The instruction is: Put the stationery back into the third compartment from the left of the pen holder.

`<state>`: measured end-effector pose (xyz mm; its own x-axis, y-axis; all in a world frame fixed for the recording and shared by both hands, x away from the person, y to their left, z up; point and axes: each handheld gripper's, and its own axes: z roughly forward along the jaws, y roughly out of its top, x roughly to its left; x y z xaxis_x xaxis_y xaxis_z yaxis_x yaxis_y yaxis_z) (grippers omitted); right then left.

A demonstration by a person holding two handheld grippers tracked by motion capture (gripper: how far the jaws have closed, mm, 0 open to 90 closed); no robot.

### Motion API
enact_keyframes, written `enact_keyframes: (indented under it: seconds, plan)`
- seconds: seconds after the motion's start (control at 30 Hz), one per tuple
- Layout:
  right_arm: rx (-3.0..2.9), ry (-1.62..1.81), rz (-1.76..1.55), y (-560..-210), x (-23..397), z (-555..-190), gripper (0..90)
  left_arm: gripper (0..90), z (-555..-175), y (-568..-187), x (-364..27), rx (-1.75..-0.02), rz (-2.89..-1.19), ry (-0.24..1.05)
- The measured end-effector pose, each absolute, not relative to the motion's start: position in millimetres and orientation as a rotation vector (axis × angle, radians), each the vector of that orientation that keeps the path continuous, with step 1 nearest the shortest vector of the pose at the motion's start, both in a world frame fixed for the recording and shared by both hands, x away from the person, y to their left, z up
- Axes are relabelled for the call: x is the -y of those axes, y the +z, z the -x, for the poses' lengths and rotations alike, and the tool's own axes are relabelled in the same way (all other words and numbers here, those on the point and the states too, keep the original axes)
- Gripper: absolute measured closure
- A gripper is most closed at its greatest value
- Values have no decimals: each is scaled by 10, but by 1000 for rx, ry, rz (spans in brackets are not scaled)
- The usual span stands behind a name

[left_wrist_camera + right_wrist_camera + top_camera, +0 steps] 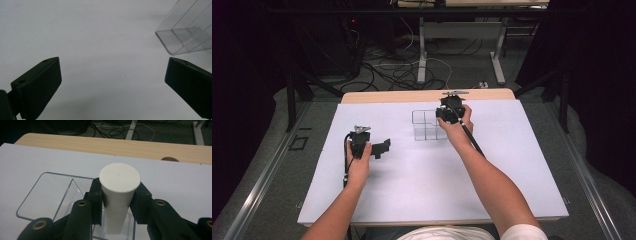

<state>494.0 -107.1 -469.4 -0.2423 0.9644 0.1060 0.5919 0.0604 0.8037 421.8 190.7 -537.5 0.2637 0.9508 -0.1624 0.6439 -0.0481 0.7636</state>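
Note:
My right gripper [119, 196] is shut on a white cylinder [119, 182], held upright with its flat top facing the camera. Its lower end dips into a compartment of a clear plastic divided box [45, 195]; I cannot tell whether it touches the bottom. In the high view the right gripper [447, 116] hangs over the right part of that box [424, 126] near the table's far edge. My left gripper [382, 148] rests at the left, jaws pointing right toward the box. Its jaws [112, 85] stand wide open with nothing between them, and the clear box [185, 35] lies ahead to the upper right.
A white sheet [412, 180] covers the table, with a strip of bare wood [427, 95] along the far edge. Beyond the table are desk legs and cables on the floor [412, 70]. Dark curtains stand at both sides.

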Motion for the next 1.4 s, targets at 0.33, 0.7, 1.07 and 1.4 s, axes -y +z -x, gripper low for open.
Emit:
enact_keyframes:
  seconds: [0.33, 0.7, 1.07, 1.4]
  plan:
    - [-1888, 1055, -1551, -4726, 1054, -4928, 605, 9, -4217, -5376, -1910, -1462, -1773, 510]
    - [-1882, 1160, -1514, -4660, 1131, -4841, 372, 9, -4214, -5375, -1919, -1467, -1777, 512]
    - [-1886, 1185, -1488, -4543, 1400, -4683, 153, 9, -4206, -5379, -1918, -1447, -1794, 523]
    - [-1877, 1119, -1476, -4493, 1772, -4553, 99, 9, -4206, -5389, -1906, -1446, -1787, 528]
